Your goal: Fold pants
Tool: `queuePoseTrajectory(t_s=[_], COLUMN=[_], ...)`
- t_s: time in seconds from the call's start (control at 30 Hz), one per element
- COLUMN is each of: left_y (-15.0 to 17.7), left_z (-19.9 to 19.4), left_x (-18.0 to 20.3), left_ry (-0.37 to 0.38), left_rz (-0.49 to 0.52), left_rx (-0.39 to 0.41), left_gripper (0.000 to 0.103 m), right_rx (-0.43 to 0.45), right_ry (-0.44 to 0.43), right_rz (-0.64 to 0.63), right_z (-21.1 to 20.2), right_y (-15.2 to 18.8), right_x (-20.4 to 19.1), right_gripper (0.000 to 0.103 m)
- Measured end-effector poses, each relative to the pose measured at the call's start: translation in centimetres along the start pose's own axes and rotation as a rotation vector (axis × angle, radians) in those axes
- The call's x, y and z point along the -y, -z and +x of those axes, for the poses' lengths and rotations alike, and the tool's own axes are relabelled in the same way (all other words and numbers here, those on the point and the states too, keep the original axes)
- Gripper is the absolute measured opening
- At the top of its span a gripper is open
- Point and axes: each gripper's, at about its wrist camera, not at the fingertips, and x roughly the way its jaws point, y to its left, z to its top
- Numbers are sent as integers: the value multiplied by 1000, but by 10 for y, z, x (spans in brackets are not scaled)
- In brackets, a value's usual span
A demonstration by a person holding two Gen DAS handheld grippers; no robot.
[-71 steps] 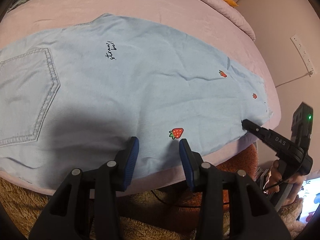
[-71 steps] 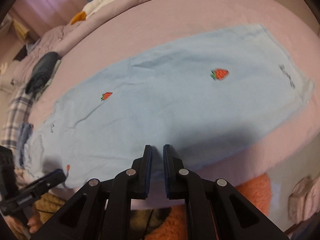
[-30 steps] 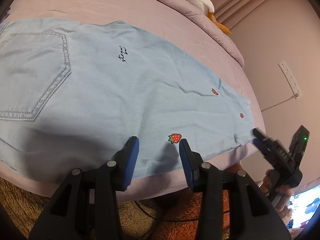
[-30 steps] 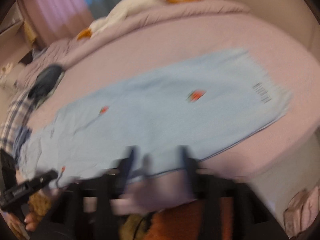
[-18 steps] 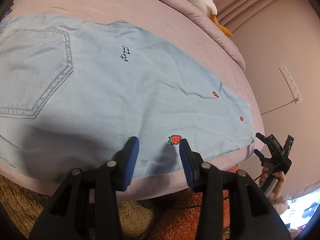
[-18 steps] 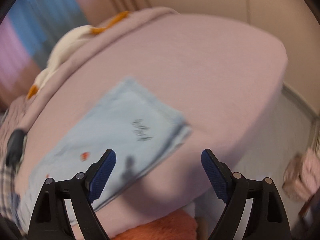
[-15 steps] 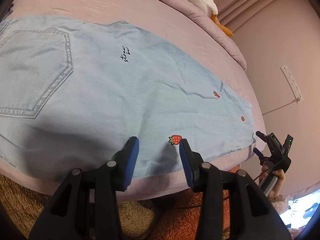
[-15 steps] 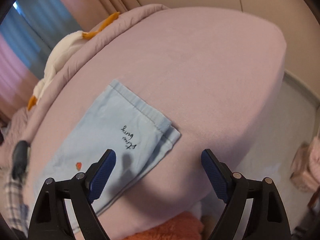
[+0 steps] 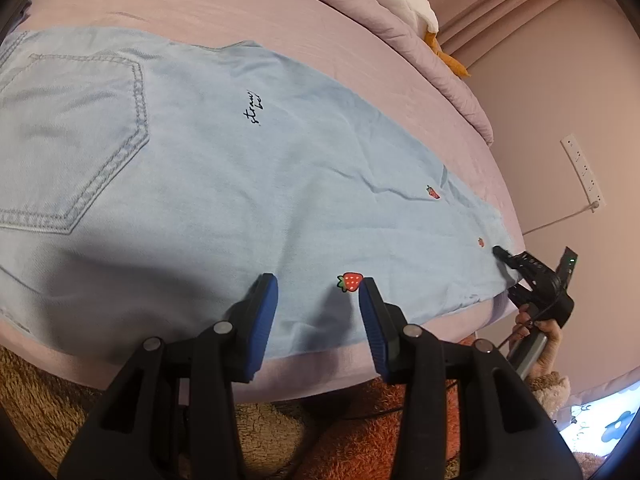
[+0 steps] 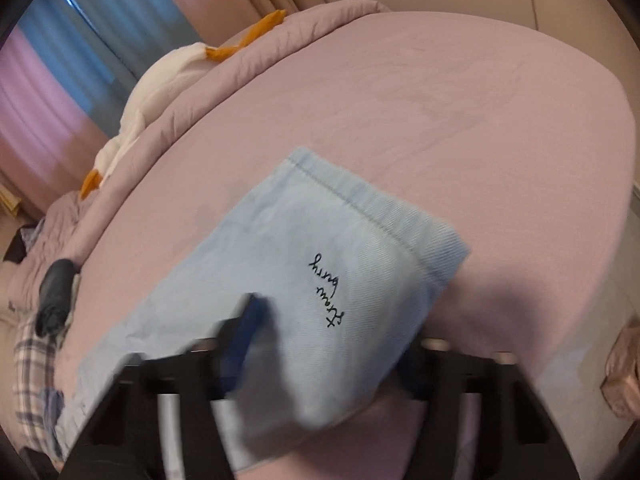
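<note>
Right gripper [image 10: 320, 344] has just been closing, with the hem end of the pants [image 9: 248, 184] between its jaws; blur hides whether the pads bite yet. That light-blue denim lies flat and lengthwise along the near edge of the pink bed [image 9: 280, 28], probably so the leg end can be carried toward the waist. Left gripper [image 9: 316, 312] hovers unclenched over the mid-leg, holding nothing.
</note>
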Motion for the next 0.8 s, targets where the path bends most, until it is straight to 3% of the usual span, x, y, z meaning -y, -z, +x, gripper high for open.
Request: queuePoseTrajectory(t_s=[0.1,0.3,0.43,0.53,0.8], left_y=[0,-3,-1,-3,-3], left_z=[-3,-23,-48,-65,-88], left_x=[-4,-4,2,-2,-27], left_ry=[21,23,-62,-97,-176], left_rz=[-13,-25,24,28,-28], left_rx=[2,9,95,136,189], left_gripper=[42,44,61,64,68], right_rx=[-21,39,92,124,144], right_ry=[-79,-80,-129,-176,-322], right_rz=[77,36,-15,-66,-297], right_z=[4,-18,-45,-63,-93], right_y=[0,-1,-6,-9,2], right_x=[7,-15,-37,-60,-158], right_gripper=[11,10,10,10,10])
